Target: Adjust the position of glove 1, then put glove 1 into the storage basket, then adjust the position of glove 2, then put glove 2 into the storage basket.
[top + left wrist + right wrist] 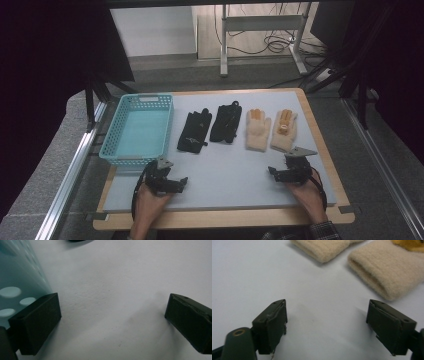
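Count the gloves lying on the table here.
4, in a row right of the basket: two black gloves, then two cream gloves. None looks hidden.

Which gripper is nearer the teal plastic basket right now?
Left. The left gripper sits just below the teal plastic basket, at its near corner; the right gripper is across the mat, below the beige knit gloves.
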Available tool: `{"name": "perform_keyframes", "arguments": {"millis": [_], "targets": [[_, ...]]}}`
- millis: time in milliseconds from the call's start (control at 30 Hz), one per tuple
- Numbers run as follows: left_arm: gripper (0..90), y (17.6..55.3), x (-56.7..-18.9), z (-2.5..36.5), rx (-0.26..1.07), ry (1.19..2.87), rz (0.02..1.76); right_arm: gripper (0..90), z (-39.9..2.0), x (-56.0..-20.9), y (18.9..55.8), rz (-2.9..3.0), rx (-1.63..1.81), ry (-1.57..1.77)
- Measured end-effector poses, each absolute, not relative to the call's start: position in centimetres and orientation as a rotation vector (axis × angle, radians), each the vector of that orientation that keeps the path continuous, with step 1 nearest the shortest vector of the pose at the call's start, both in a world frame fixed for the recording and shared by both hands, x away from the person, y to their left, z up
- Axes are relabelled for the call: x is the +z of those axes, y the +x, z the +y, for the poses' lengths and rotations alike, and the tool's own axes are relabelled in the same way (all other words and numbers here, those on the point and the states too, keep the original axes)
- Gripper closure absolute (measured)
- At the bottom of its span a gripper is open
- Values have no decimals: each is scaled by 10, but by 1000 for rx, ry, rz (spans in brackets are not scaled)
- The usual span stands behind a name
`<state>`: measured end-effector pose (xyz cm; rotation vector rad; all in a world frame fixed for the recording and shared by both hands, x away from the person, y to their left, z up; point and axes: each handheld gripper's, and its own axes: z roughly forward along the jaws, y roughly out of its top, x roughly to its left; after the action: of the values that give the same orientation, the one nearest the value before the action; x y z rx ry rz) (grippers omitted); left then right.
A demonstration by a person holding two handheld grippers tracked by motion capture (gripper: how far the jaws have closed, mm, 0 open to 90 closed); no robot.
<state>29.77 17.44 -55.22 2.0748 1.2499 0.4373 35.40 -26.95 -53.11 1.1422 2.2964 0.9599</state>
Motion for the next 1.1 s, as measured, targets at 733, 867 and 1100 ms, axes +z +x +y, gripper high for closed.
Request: {"name": "perform_keyframes", "arguments": {"millis": [733,867,1100], "targets": [[6,298,-552,174,439,2075,1251,148,-269,-531,354,2293,954,1141],[6,298,-552,174,439,2075,1250,148,-269,-531,353,2292,953,1142],[6,298,-552,174,439,2075,1251,149,-269,-531,353,2291,953,1146]]}}
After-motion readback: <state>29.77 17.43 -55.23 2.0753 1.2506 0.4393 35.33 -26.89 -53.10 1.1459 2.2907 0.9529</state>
